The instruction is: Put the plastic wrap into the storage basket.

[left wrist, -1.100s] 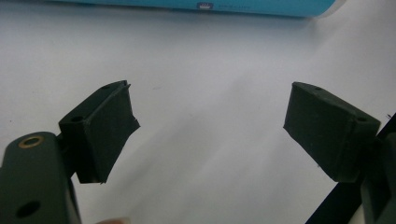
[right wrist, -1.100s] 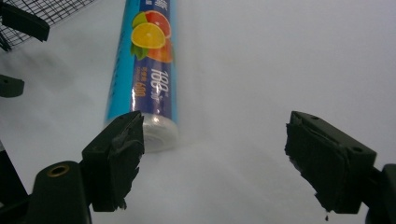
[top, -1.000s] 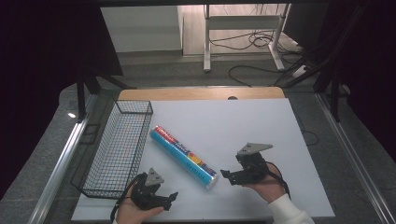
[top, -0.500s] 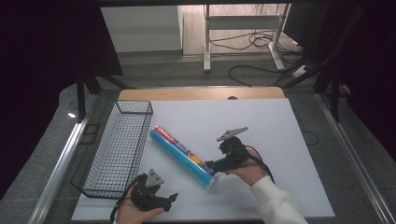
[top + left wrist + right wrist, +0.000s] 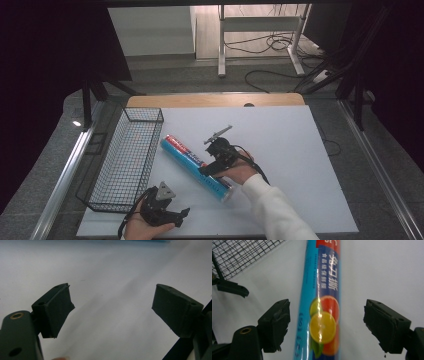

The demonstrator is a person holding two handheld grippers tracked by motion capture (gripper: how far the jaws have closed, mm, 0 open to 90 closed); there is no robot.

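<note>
Here a white desk (image 5: 300, 165) with a wooden far edge stands over grey floor strewn with cables (image 5: 272, 45). A wire basket (image 5: 127, 160) sits along the desk's left edge; the blue cling-film roll (image 5: 192, 160) lies diagonally just beside it. The right gripper (image 5: 210, 170) has crossed from the right and now straddles the roll, jaws just closing but apart from it. The left gripper (image 5: 172, 216) rests released at the near edge, unmoved.
</note>
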